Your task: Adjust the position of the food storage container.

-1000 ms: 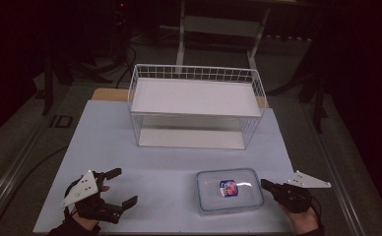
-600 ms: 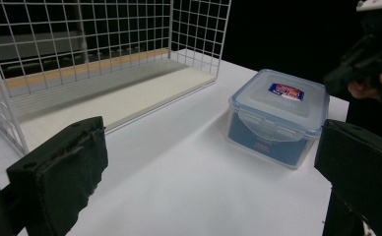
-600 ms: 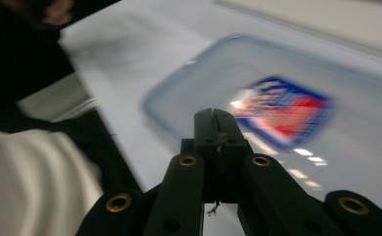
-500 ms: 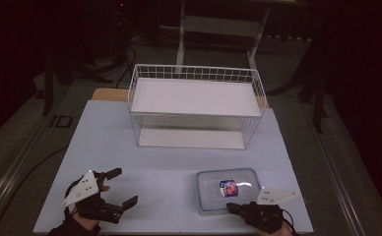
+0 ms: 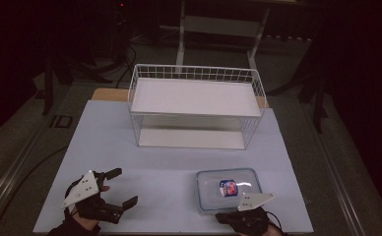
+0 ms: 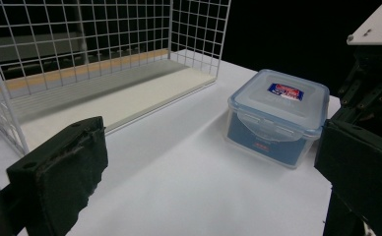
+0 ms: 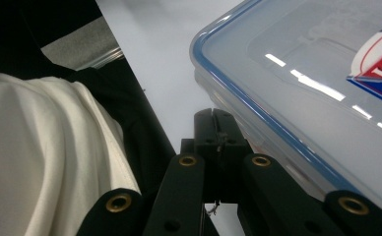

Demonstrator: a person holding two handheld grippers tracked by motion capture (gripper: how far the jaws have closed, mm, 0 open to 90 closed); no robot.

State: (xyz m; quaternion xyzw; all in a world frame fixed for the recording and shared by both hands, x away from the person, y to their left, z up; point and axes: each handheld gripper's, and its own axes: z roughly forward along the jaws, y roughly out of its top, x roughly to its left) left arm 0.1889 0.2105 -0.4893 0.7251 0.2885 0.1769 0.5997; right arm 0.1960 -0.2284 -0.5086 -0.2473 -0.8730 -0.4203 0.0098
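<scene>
Clear lidded plastic box with blue seal (image 5: pixel 228 190) lower right, contents unclear; white wire basket (image 5: pixel 195 105) upper centre, long axis sideways; left gripper (image 5: pixel 114 188) spread; right gripper (image 7: pixel 214 129) pressed together.

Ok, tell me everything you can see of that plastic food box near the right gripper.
The food box is squarish, clear plastic, with a blue-trimmed lid snapped on; one side latch looks folded down. A red and blue label sits on the lid. It stands upright and closed on the white table, in front of the wire basket and apart from it. The right gripper, jaws together, sits at its near edge; whether they touch is unclear.
</scene>
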